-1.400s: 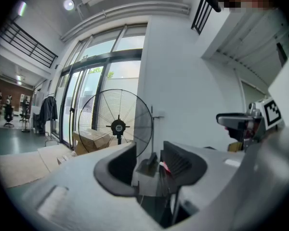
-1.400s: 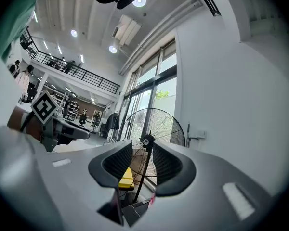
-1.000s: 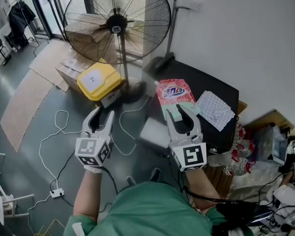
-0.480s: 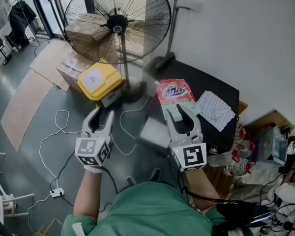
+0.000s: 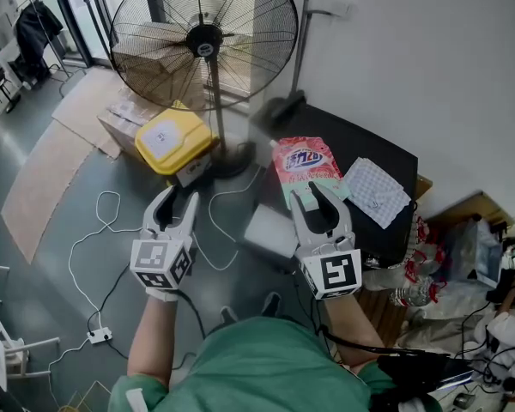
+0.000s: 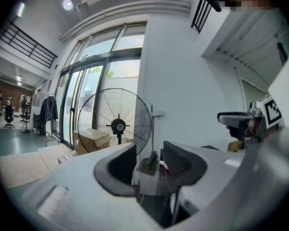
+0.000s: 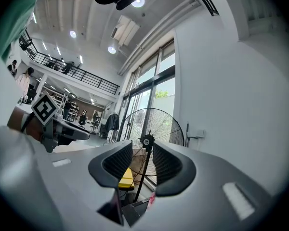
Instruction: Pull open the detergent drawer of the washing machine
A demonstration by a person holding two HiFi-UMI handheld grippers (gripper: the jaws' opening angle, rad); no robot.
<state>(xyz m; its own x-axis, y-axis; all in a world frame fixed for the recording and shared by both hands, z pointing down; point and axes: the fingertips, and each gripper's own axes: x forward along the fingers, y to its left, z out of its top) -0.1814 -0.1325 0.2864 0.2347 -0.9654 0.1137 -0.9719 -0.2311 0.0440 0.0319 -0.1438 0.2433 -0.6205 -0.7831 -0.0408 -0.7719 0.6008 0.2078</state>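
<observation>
Our left hand-held gripper [image 5: 178, 202] and right hand-held gripper [image 5: 309, 197] are both released, jaws apart with nothing between them. The pale detergent drawer [image 5: 270, 230] seems to jut from the front of the dark-topped washing machine [image 5: 365, 154], just beside the right gripper and untouched.

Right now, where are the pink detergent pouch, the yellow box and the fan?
pink detergent pouch [image 5: 305, 161], head view, on its printed front.
yellow box [image 5: 167, 140], head view, on its lid.
fan [image 5: 203, 39], head view, on the centre hub.
</observation>
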